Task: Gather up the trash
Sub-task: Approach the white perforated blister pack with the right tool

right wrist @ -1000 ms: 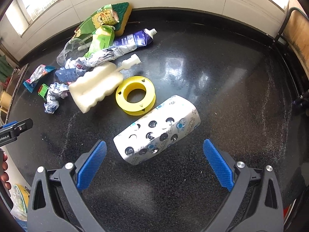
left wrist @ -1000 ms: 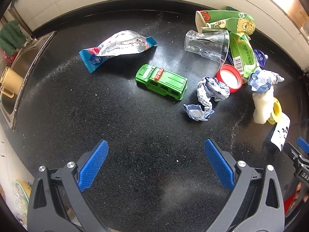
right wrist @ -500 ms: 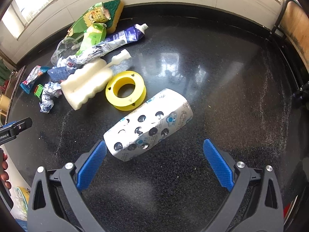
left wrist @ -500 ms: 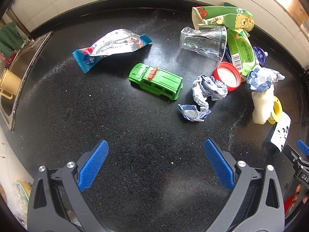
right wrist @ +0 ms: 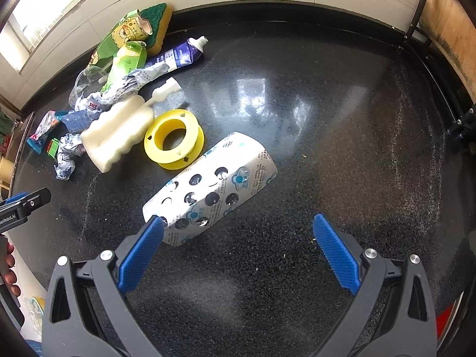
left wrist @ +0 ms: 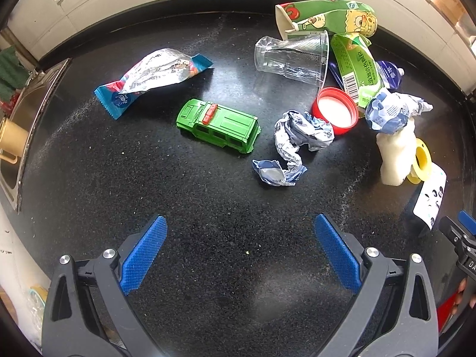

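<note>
Trash lies on a black counter (left wrist: 148, 184). In the left wrist view I see a foil snack wrapper (left wrist: 154, 77), crumpled paper (left wrist: 294, 145), a clear plastic cup (left wrist: 294, 58), a red lid (left wrist: 334, 110) and green cartons (left wrist: 327, 17). My left gripper (left wrist: 238, 253) is open and empty, short of the crumpled paper. In the right wrist view an empty white pill blister pack (right wrist: 208, 190) lies just beyond my open right gripper (right wrist: 238, 250); its near corner is beside the left fingertip (right wrist: 148, 238).
A green toy car (left wrist: 220, 125) sits mid-counter. A white sponge (right wrist: 119, 136), yellow tape spool (right wrist: 174, 138), toothpaste tube (right wrist: 178, 55) and yellow-green scouring pad (right wrist: 157, 26) lie nearby. A sink (left wrist: 17, 113) is at the left edge. A wall backs the counter.
The right gripper has moved forward and down toward the blister pack, which now reaches its left fingertip. The left gripper drifted slightly; objects in its view shifted left and up.
</note>
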`<state>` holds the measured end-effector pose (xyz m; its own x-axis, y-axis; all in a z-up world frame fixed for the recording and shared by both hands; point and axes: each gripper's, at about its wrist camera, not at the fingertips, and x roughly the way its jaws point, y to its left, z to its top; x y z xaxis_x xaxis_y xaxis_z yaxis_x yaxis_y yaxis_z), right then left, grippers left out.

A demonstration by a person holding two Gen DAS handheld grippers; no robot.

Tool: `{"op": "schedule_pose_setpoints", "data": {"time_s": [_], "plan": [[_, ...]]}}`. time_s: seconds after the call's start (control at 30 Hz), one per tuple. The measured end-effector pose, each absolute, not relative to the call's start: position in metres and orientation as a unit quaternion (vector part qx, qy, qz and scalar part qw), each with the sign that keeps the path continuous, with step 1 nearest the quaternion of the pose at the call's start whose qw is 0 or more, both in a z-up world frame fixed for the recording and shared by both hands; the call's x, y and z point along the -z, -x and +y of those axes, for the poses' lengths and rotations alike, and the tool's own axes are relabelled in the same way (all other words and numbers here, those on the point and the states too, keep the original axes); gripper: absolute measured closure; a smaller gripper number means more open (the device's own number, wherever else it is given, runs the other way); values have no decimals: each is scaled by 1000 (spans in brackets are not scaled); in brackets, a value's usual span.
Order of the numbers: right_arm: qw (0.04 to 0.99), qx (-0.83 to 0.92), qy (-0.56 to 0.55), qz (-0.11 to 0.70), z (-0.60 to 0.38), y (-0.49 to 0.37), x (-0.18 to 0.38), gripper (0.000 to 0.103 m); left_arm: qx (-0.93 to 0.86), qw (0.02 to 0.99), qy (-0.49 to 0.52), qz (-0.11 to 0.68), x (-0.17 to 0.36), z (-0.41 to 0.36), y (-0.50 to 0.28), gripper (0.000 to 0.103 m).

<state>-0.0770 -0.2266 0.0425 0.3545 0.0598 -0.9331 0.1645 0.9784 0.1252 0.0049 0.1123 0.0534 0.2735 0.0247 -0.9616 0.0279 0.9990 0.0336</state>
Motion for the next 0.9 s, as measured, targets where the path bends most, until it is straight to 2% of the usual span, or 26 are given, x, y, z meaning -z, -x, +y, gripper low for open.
{"op": "schedule_pose_setpoints", "data": {"time_s": [0.9], "plan": [[816, 28, -106, 568, -228, 74, -38, 6, -4, 796, -21, 605, -52, 116, -3, 6]]}}
